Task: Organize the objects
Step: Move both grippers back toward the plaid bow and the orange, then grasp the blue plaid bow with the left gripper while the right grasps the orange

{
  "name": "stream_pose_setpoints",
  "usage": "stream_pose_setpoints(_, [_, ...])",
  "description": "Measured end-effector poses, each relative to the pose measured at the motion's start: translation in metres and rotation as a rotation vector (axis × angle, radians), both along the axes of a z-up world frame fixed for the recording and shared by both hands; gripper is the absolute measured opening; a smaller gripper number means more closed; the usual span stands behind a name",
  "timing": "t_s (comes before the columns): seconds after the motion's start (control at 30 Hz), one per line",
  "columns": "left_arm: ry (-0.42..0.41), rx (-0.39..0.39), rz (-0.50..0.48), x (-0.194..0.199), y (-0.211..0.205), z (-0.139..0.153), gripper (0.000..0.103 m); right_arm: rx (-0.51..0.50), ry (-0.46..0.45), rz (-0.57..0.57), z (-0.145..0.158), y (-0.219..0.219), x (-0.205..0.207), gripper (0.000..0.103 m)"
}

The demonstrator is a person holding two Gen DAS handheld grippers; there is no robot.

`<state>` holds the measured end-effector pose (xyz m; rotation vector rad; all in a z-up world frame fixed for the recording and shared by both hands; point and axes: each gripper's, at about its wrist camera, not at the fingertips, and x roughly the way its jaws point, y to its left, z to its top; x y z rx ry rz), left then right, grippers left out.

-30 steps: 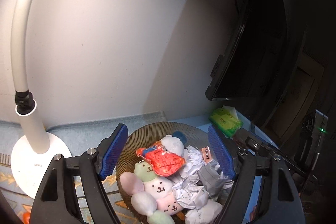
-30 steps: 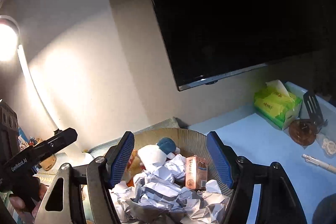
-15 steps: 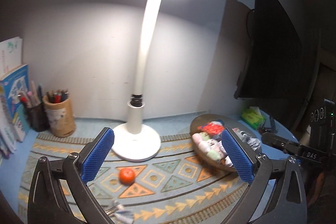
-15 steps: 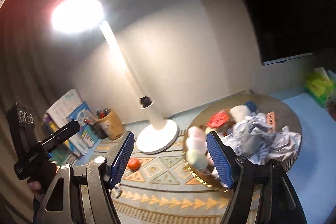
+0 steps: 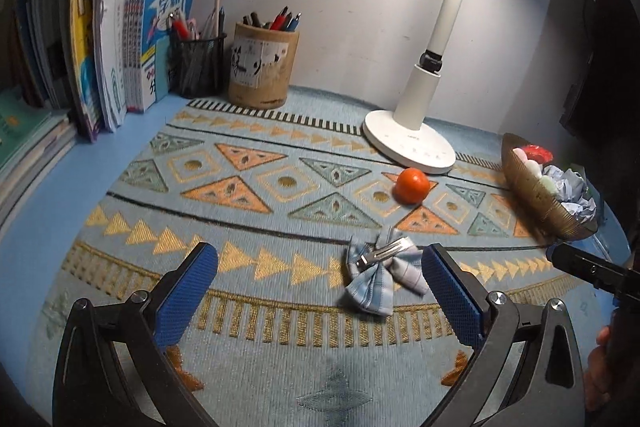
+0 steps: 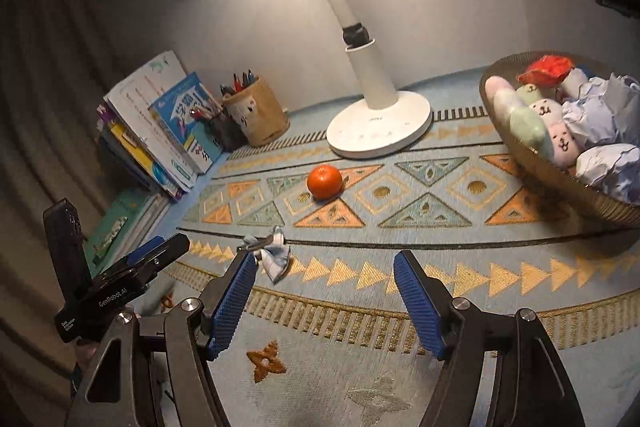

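- Lying flat on the pale blue woven mat with orange and gold triangles [image 5: 248, 187], a small blue-and-white checked fabric bow with a silver metal clip [image 5: 380, 267] sits just inside the right-hand blue pad of the left gripper [image 5: 320, 291], in the left wrist view.
- Left gripper: jaws spread wide, nothing pinched; the bow is between the fingers, near the right one, with no contact that can be made out.
- Right gripper [image 6: 326, 297]: jaws partly apart and empty; from its own camera the bow [image 6: 272, 255] shows just beyond the tip of its left finger, outside the gap.
- A round orange tangerine [image 5: 411, 185] rests on the mat further back, apart from the bow and just in front of the round base of the white desk lamp [image 5: 410, 145].
- At the mat's right edge stands a brown ribbed bowl [image 6: 532, 163] filled with pastel plush toys and crumpled white paper.
- Against the wall on the left: a tan cylindrical pen holder [image 5: 262, 67], a black mesh pen cup [image 5: 196, 67] beside it, and a row of upright books [image 5: 120, 39].
- The left gripper's black body shows at the lower left of the right wrist view.
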<state>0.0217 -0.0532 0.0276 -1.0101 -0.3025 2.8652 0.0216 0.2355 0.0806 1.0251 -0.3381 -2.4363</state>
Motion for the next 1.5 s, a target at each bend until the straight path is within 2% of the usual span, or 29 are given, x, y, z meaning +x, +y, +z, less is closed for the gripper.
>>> stream_pose_setpoints(0.2, [0.018, -0.045, -0.01, 0.006, 0.009, -0.002, 0.102, 0.026, -0.076, -0.018, -0.035, -0.004, -0.013, 0.07])
stream_pose_setpoints(0.33, [0.019, -0.095, -0.033, 0.007, 0.021, -0.003, 0.102, 0.008, -0.092, -0.035, -0.036, 0.002, -0.017, 0.075])
stream_pose_setpoints(0.4, [0.015, -0.095, -0.04, 0.006, 0.022, -0.004, 0.102, -0.001, -0.105, -0.043, -0.037, 0.004, -0.018, 0.078])
stream_pose_setpoints(0.6, [-0.005, -0.088, -0.055, 0.006, 0.021, -0.006, 0.102, -0.009, -0.119, -0.061, -0.036, 0.009, -0.021, 0.08])
stream_pose_setpoints(0.8, [-0.076, -0.129, -0.14, -0.002, 0.035, -0.011, 0.102, 0.119, -0.173, 0.001, -0.03, -0.017, -0.036, 0.08])
stream_pose_setpoints(0.97, [-0.137, -0.11, -0.159, -0.014, 0.041, -0.016, 0.102, 0.245, -0.094, 0.041, -0.01, -0.045, -0.061, 0.08])
stream_pose_setpoints(1.1, [-0.183, -0.129, -0.187, -0.027, 0.054, -0.021, 0.102, 0.234, -0.097, 0.063, -0.015, -0.061, -0.094, 0.08])
stream_pose_setpoints(1.23, [-0.21, -0.154, -0.218, -0.04, 0.07, -0.027, 0.101, 0.276, -0.088, 0.078, -0.022, -0.083, -0.12, 0.08])
stream_pose_setpoints(1.33, [-0.232, -0.184, -0.232, -0.045, 0.078, -0.032, 0.089, 0.326, -0.082, 0.068, -0.031, -0.096, -0.135, 0.079])
stream_pose_setpoints(1.5, [-0.216, -0.199, -0.219, -0.044, 0.077, -0.031, 0.066, 0.332, -0.08, 0.096, -0.042, -0.106, -0.145, 0.065])
